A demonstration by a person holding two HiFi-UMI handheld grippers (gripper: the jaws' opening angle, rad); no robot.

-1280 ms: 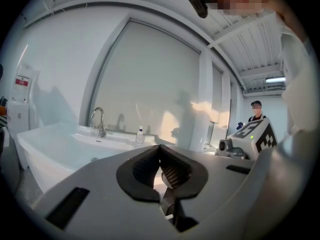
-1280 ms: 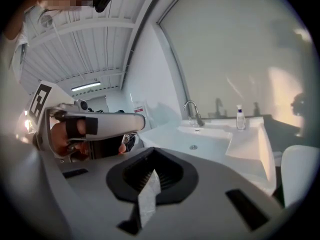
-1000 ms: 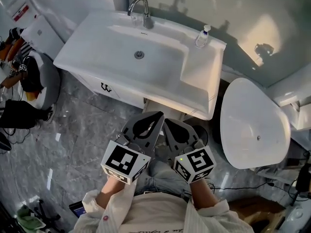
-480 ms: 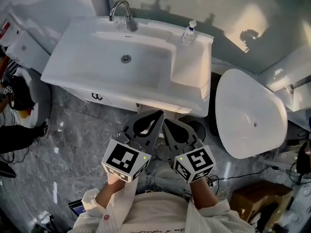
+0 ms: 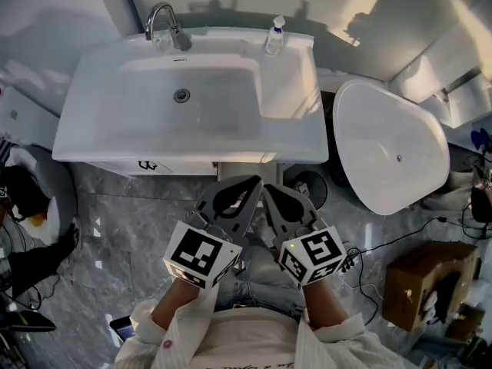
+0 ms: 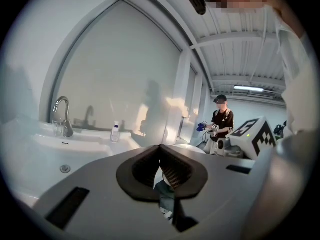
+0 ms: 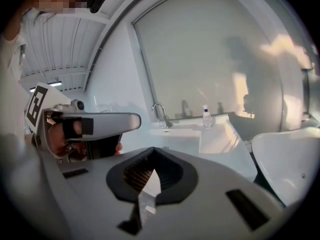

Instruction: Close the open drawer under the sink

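Observation:
The white sink fills the top of the head view, with a chrome tap and a small bottle on its back rim. Under its front edge runs the white cabinet front; a pale strip, the drawer, juts out slightly at the middle. How far it stands open is hidden by the sink. My left gripper and right gripper hang side by side just before that strip, both shut with nothing between the jaws. Each gripper view looks over its shut jaws, left gripper and right gripper, toward the sink.
A white oval toilet lid stands right of the sink. A cardboard box and cables lie on the marble floor at the right. Dark bags sit at the left. A person in black stands far off.
The head view has swung, so the sink now sits square and higher in the picture. Both grippers keep the same shut pose side by side.

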